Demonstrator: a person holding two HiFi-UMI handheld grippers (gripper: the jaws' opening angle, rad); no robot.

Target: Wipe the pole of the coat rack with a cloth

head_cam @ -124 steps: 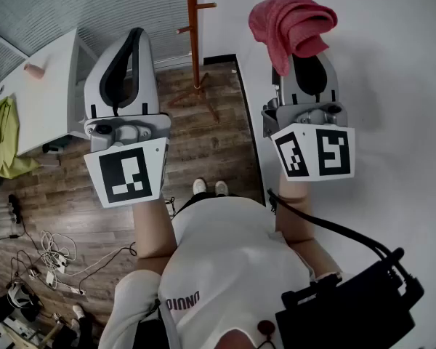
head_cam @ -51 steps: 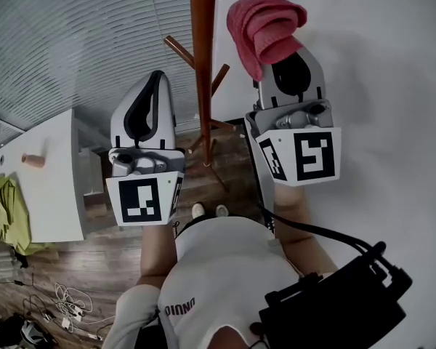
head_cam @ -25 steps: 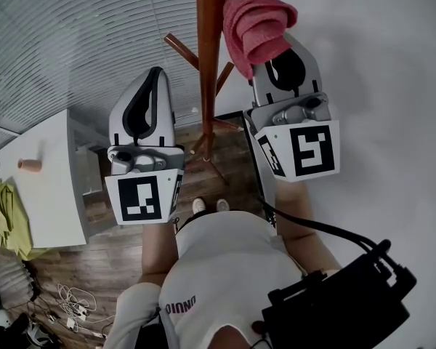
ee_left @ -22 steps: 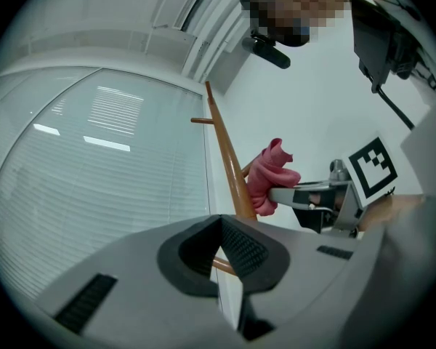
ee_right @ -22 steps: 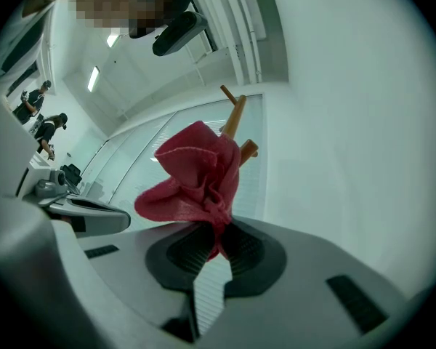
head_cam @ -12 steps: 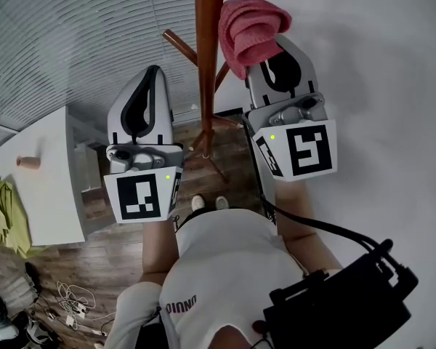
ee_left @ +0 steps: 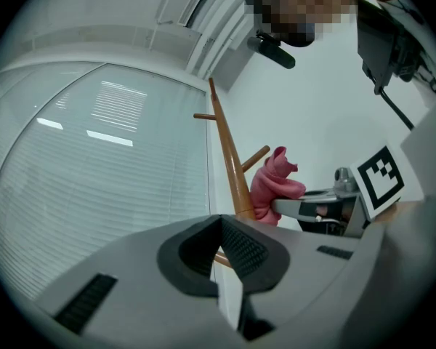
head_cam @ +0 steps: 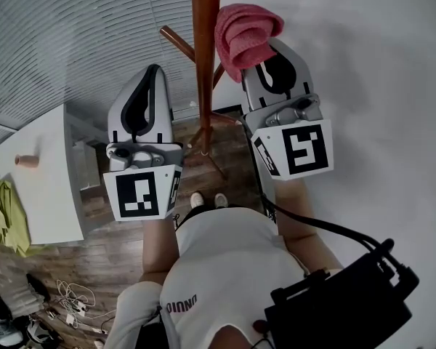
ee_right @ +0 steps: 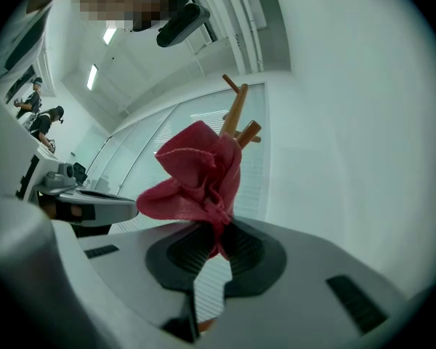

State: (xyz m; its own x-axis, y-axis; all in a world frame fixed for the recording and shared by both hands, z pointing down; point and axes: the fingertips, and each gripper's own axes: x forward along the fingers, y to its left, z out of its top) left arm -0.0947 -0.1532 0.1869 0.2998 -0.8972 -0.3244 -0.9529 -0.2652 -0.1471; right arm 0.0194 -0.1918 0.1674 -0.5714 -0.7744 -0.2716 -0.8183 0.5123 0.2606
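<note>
The brown wooden coat rack pole (head_cam: 203,64) rises between my two grippers, with slanted pegs near its top. My right gripper (head_cam: 265,49) is shut on a bunched pink cloth (head_cam: 243,35), which hangs right against the pole's right side; I cannot tell if it touches. In the right gripper view the cloth (ee_right: 200,177) stands up out of the right gripper (ee_right: 218,242) and hides most of the pole (ee_right: 236,115). My left gripper (head_cam: 151,71) is shut and empty, left of the pole. The left gripper view shows the left gripper (ee_left: 221,227), the pole (ee_left: 232,173) and the cloth (ee_left: 276,187).
The rack's legs (head_cam: 212,157) spread on the wooden floor just ahead of my feet. A white table (head_cam: 36,187) with a green cloth (head_cam: 3,217) stands at left, cables (head_cam: 65,304) lie on the floor. Window blinds (head_cam: 73,42) behind, white wall (head_cam: 378,64) at right.
Both grippers have risen beside the pole. The right gripper has carried the pink cloth leftward, up to the pole's right side. The left gripper has stayed shut and almost still.
</note>
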